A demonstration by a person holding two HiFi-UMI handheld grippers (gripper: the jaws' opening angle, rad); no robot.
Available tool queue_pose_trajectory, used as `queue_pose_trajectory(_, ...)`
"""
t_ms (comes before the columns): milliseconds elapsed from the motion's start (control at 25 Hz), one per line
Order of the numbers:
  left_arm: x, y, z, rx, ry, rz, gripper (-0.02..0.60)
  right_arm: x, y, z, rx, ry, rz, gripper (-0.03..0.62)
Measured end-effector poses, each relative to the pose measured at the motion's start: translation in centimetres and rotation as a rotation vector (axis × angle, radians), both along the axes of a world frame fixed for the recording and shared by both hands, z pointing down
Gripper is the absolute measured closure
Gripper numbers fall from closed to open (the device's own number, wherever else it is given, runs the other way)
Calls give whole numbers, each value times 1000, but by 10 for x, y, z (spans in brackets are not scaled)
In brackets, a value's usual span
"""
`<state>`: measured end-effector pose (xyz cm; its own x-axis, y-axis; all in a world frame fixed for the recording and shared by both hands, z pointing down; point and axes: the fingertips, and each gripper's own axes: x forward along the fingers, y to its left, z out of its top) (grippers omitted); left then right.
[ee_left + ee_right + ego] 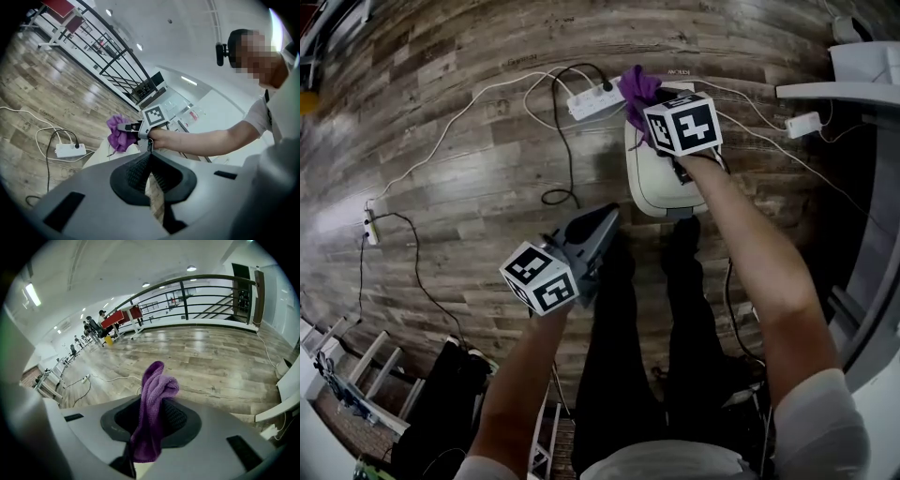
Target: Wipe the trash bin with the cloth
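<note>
Head view, plainest: trash bin point(652, 183) below cloth point(637, 86) in right gripper point(645, 105)

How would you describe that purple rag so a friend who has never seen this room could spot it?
On the wood-plank floor stands a white rounded plastic trash bin beside a white power strip. At the bin's far edge, the fingers of the right gripper pinch a crumpled purple knitted cloth. It is the only purple, soft thing; its neighbours are white or black.
</note>
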<state>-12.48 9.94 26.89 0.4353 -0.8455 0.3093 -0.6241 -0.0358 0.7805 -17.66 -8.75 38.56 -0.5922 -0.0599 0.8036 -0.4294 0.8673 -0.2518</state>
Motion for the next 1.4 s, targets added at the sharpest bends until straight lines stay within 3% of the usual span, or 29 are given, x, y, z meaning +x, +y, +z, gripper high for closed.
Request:
queue_pose_trajectory(360,7,-16,9,-9,-1,14,578,27,-22,34,18,140,-10,484)
queue_pose_trajectory(640,22,-37,8,3,-62,73,578,69,-52,40,41,186,41,484)
queue_pose_trajectory(960,41,-56,8,16,-61,100,577,124,-81,43,74,251,79,484)
queue_pose_trajectory(1400,58,-69,10,15,-70,125,577,213,-113,52,164,431,106,484)
